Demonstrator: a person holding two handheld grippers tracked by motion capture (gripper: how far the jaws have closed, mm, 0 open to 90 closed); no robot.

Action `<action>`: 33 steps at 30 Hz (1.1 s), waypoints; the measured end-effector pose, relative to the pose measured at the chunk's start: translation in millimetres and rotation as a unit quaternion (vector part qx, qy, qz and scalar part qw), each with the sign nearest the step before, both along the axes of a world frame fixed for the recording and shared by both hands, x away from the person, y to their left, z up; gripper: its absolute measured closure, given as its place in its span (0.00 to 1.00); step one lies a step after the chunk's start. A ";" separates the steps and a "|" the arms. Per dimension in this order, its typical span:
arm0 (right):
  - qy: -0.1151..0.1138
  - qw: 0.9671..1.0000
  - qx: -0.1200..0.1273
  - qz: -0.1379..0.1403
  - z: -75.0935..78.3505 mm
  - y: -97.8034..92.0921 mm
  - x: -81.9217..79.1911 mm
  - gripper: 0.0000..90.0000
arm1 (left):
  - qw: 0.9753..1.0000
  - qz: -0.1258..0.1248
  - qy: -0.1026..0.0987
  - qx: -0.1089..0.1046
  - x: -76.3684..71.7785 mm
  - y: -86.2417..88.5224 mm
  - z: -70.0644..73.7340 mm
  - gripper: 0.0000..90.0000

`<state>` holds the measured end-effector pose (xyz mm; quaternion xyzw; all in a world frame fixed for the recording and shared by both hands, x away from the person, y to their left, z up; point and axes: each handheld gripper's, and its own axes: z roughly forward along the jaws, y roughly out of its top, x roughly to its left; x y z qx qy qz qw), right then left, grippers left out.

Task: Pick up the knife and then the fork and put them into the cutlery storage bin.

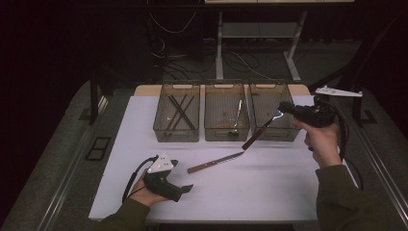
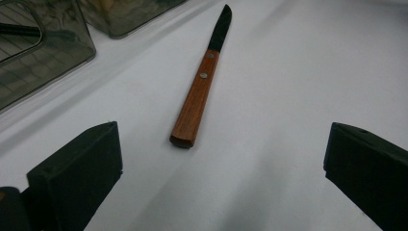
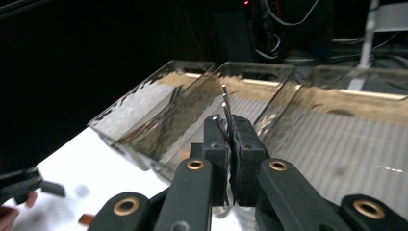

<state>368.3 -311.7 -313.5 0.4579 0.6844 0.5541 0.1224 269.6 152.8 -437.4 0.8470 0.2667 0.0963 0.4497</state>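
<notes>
Fork [image 1: 262, 129], wooden handle, metal tines: clamped in the right gripper [image 1: 285, 109], lifted off the table. It slants down and to the left from the jaws, handle end low and close to the knife tip, tines up at the gripper over the front edge of the right bin [image 1: 273, 94]. In the right gripper view the tines [image 3: 226, 108] stick straight up between the two jaws, which are pressed tight on the metal; the three bins run across behind them.

Right gripper held by the person's right hand [image 1: 321, 139], raised above the table's right side, grey plate on top.

Knife [image 1: 216, 162]: lies flat on the white table [image 1: 269, 192], in front of the middle bin [image 1: 226, 103], wooden handle toward the near left, blade pointing up and right. Untouched by either gripper. In the left gripper view the knife [image 2: 199, 86] lies ahead of the jaws, handle butt nearest, blade pointing away.

Left gripper [image 1: 185, 188]: rests low at the table's near left, held in the left hand [image 1: 146, 192], pointing right. Jaws spread wide, nothing between them; knife near but apart from them.

Bins: three clear smoky bins side by side at the far edge. Left bin [image 1: 177, 137] holds dark chopsticks [image 1: 180, 111], crossed. Middle bin holds a spoon [image 1: 236, 120]. Contents of the right bin: cannot tell.
</notes>
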 end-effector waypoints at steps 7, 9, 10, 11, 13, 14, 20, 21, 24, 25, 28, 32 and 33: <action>-0.005 0.999 -0.015 -0.036 17.1 -20.0 17.9 0.97 | 1.000 0.005 0.004 0.002 -0.4 -0.9 -0.6 0.00; -0.007 0.998 -0.024 -0.049 20.6 -25.6 24.5 0.97 | 1.000 0.004 0.004 0.003 -0.3 -1.2 -0.5 0.00; -0.005 0.998 -0.026 -0.056 21.8 -27.9 27.7 0.97 | 1.000 0.003 0.004 0.002 -0.3 -1.1 -0.4 0.00; -0.003 0.998 -0.028 -0.061 22.4 -29.7 31.2 0.97 | 1.000 0.003 0.004 0.000 -0.3 -1.1 -0.4 0.00; 0.000 0.997 -0.034 -0.071 23.0 -32.5 37.6 0.97 | 1.000 0.002 0.006 -0.002 -0.2 -0.8 -0.5 0.00; 0.002 0.997 -0.035 -0.073 22.9 -34.0 40.6 0.97 | 1.000 0.000 0.006 -0.002 0.0 -0.7 -0.6 0.00; 0.010 0.994 -0.039 -0.097 17.1 -41.3 55.9 0.97 | 1.000 -0.003 0.007 -0.002 0.2 -1.4 -0.9 0.00; 0.015 0.994 -0.042 -0.099 14.8 -42.0 58.2 0.97 | 1.000 -0.003 0.007 -0.003 0.3 -1.4 -0.8 0.00; 0.032 0.993 -0.054 -0.101 5.5 -41.6 65.2 0.97 | 1.000 -0.002 0.009 -0.003 0.6 -1.3 -1.0 0.00; 0.037 0.993 -0.056 -0.101 2.3 -40.7 67.1 0.97 | 1.000 -0.002 0.009 -0.003 0.7 -1.4 -1.1 0.00; 0.050 0.992 -0.057 -0.097 -7.4 -36.9 73.0 0.97 | 1.000 -0.003 0.009 -0.003 0.6 -1.5 -1.1 0.00; 0.074 0.991 -0.064 -0.087 -19.7 -31.3 81.1 0.96 | 1.000 -0.005 0.010 -0.003 0.5 -1.8 -1.2 0.00; 0.081 0.991 -0.064 -0.085 -22.2 -30.7 82.9 0.96 | 1.000 -0.005 0.011 -0.004 0.5 -2.0 -1.4 0.00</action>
